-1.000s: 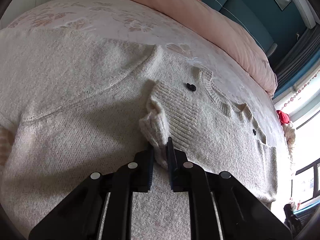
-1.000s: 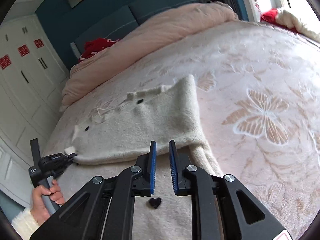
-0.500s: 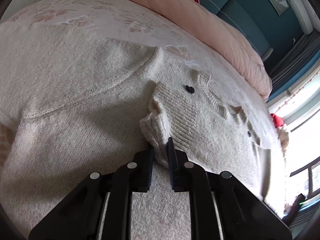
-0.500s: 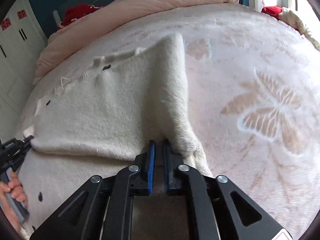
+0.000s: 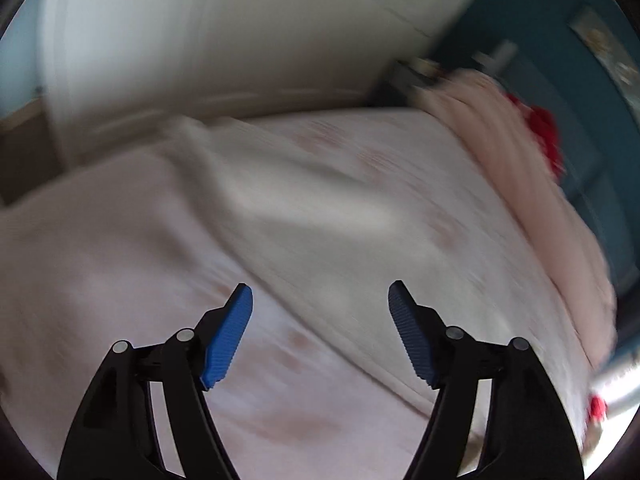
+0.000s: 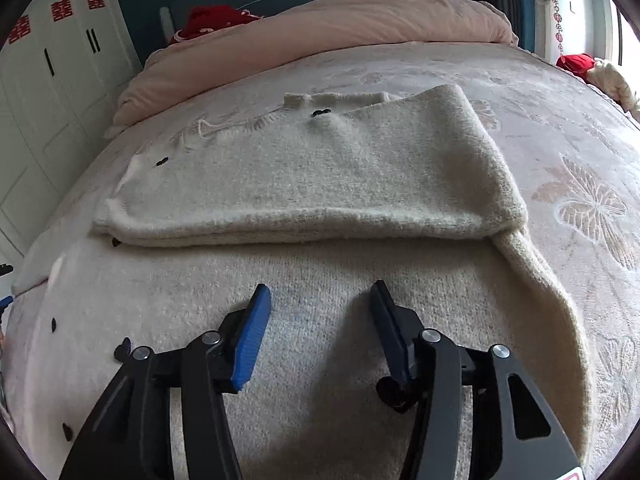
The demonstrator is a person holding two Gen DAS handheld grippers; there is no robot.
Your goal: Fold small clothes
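Note:
A cream knitted sweater (image 6: 312,184) with small black bows lies on the bed, its far part folded back over the near part along a straight fold edge (image 6: 304,236). My right gripper (image 6: 320,308) is open and empty, just above the near, unfolded part of the sweater. My left gripper (image 5: 320,304) is open and empty; its view is blurred by motion and shows pale cloth (image 5: 208,184) that may be the sweater's sleeve on the bed.
The bed has a pink floral cover (image 6: 580,200) and a pink duvet (image 6: 320,36) at the headboard with a red item (image 6: 216,20). White wardrobes (image 6: 48,92) stand to the left. A red and white bundle (image 6: 592,68) lies at the right bed edge.
Both grippers have let go of the sweater and opened. The fold has been laid down flat. The left gripper has swung away, now facing the bed's left side and wardrobe.

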